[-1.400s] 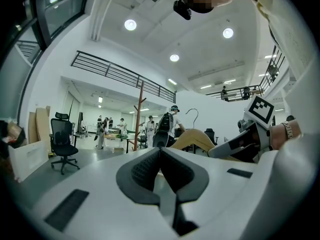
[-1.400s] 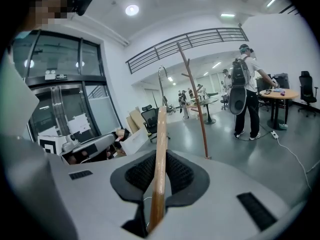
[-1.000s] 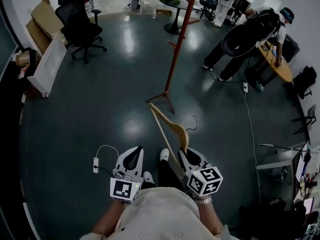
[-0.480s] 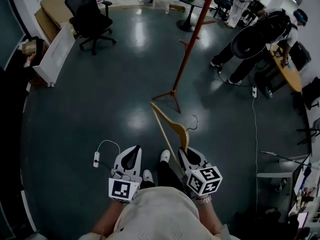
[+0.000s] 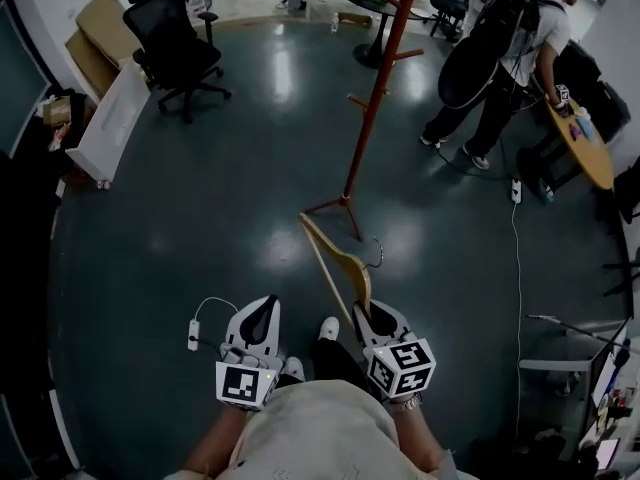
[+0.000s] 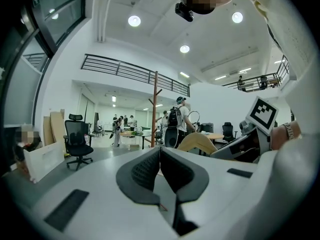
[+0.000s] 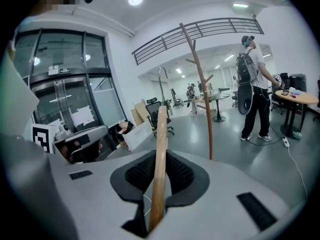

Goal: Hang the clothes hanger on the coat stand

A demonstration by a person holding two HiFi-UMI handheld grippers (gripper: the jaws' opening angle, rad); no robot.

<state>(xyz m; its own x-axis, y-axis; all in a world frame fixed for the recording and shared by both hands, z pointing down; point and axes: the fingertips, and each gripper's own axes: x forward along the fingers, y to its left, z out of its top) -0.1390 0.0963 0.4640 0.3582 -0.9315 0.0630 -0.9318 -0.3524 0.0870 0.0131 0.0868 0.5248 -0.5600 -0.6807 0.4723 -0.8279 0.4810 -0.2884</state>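
Right claw (image 5: 366,315) clamped on the wooden hanger (image 5: 338,260), which points toward 12 o'clock. Left claw (image 5: 262,316) closed, empty. Coat stand (image 5: 368,108) stands ahead at about 12 o'clock, no hanger on it. Pickup done; approach and hanging remain.

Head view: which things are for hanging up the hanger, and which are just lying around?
For the job:
- hanger, clamped in the right gripper
- coat stand, on the floor just ahead

Just lying about:
- office chair
- cardboard by the wall
- power strip on the floor
- table at the right
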